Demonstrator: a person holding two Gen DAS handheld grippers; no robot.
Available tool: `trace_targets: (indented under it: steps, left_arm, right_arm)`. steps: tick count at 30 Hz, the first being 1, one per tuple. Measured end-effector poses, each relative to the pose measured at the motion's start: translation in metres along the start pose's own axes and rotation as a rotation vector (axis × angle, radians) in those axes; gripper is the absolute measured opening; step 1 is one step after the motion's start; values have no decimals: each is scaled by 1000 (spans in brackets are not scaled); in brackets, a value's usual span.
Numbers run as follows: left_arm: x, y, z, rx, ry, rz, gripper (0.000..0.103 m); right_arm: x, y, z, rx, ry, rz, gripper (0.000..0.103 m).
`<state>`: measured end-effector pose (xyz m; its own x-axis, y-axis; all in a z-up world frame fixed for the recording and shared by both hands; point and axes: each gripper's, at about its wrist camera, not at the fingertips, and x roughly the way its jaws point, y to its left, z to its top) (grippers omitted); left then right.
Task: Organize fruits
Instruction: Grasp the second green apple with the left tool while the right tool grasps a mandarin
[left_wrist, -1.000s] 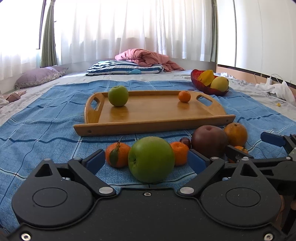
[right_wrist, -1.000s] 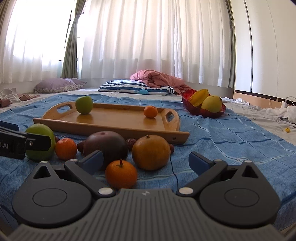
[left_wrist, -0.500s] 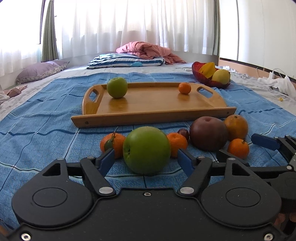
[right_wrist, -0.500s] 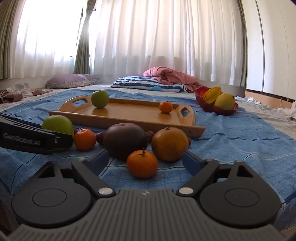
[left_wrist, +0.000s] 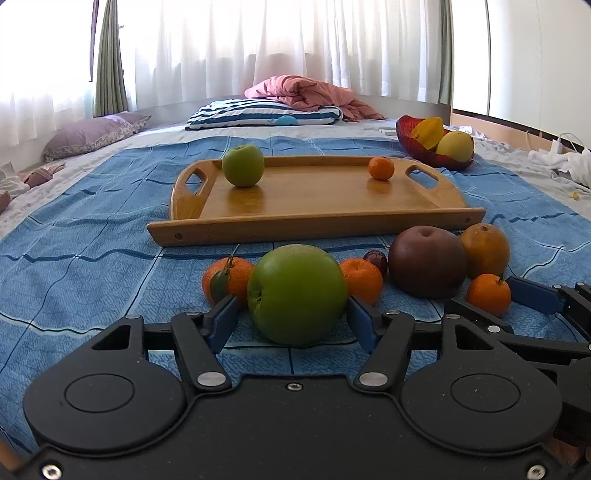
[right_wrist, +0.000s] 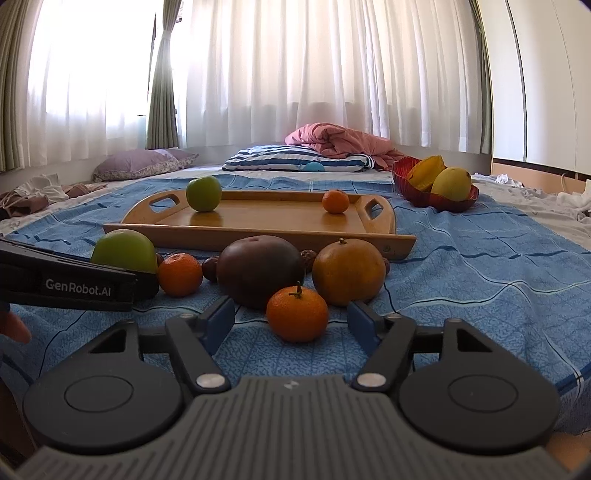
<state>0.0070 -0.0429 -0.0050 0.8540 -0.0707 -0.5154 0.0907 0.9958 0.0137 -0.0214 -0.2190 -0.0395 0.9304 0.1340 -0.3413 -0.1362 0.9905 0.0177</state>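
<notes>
You are at the pick-up step on both sides. Your left gripper (left_wrist: 291, 314) has just been closing around the large round green apple (left_wrist: 297, 293) on the blue patterned blanket (left_wrist: 92, 258); the right pad looks to touch it, the left shows a slight gap, so no firm grip yet. Your right gripper (right_wrist: 291, 319) has also been closing, its jaws open either side of the small orange mandarin (right_wrist: 297, 314), not touching. Next: finish both closures, then lift toward the wooden handled tray (left_wrist: 314, 225). The left gripper's finger reads "GenRobot.AI".
</notes>
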Motion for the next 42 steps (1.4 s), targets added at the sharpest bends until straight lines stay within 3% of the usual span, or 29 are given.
trace_targets:
  steps: [11,22,42]
  left_arm:
    - [3,0,2,-14,9,-6,57]
    - [-1,7,1,-82,7,-18,56]
    - [-30,16,6,-70,-68,36,56]
  right_arm:
    - [3,2,1,1,11,-5,65]
    - [7,7,2,-2,18,-33,40]
    - [-2,11,16,1,-34,-25,39]
